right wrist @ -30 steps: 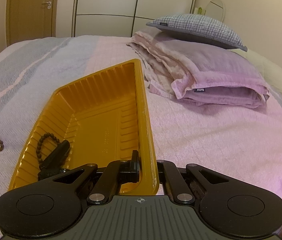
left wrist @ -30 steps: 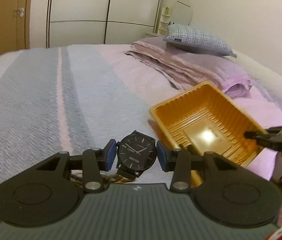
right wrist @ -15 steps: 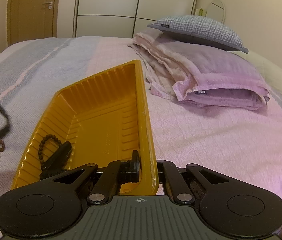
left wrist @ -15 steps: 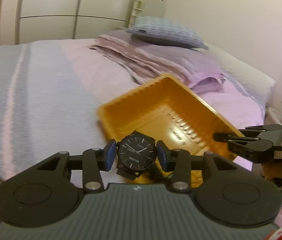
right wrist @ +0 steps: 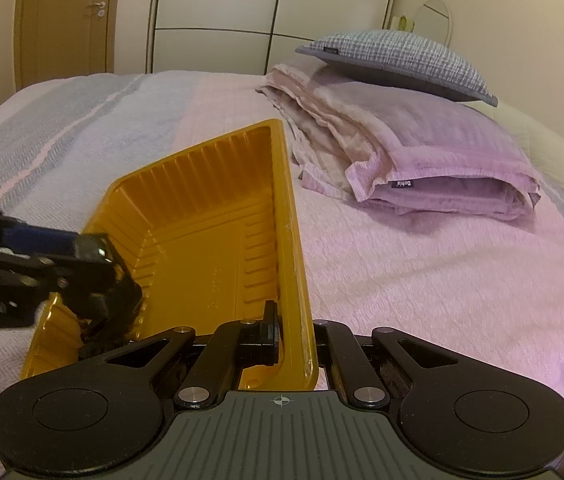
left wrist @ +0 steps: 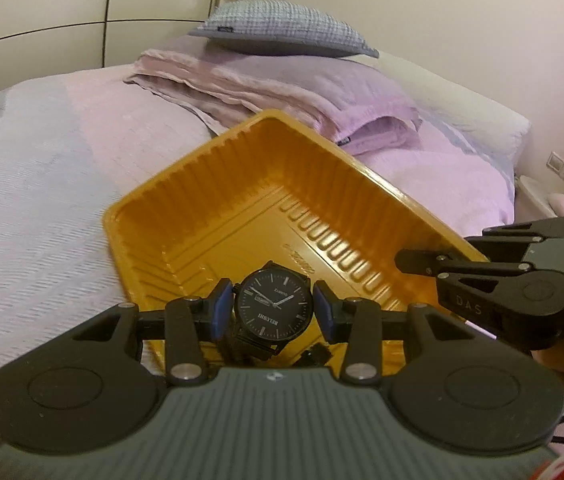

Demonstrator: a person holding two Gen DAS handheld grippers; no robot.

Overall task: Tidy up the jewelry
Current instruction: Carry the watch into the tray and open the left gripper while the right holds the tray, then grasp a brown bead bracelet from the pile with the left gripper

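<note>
A black watch (left wrist: 273, 304) with a dark dial sits between the blue pads of my left gripper (left wrist: 272, 311), which is shut on its case. Watch and gripper hang over the near end of the yellow ribbed tray (left wrist: 185, 178) on the bed. In the right wrist view the left gripper (right wrist: 95, 266) reaches in over the tray's left wall (right wrist: 185, 184), and the watch there is a dark blur. My right gripper (right wrist: 294, 338) is shut on the tray's near right rim; it also shows as the right gripper (left wrist: 416, 261). A small dark item (left wrist: 316, 354) lies in the tray.
A folded lilac blanket (right wrist: 422, 152) with a checked pillow (right wrist: 394, 60) on top lies beyond the tray to the right. The striped bedspread (left wrist: 33, 184) stretches left. White wardrobe doors (right wrist: 273, 12) and a wooden door (right wrist: 65, 20) stand behind the bed.
My left gripper has carried the watch to the right, from over the bedspread to over the tray's near end, and slightly down. The right gripper and the tray have stayed still.
</note>
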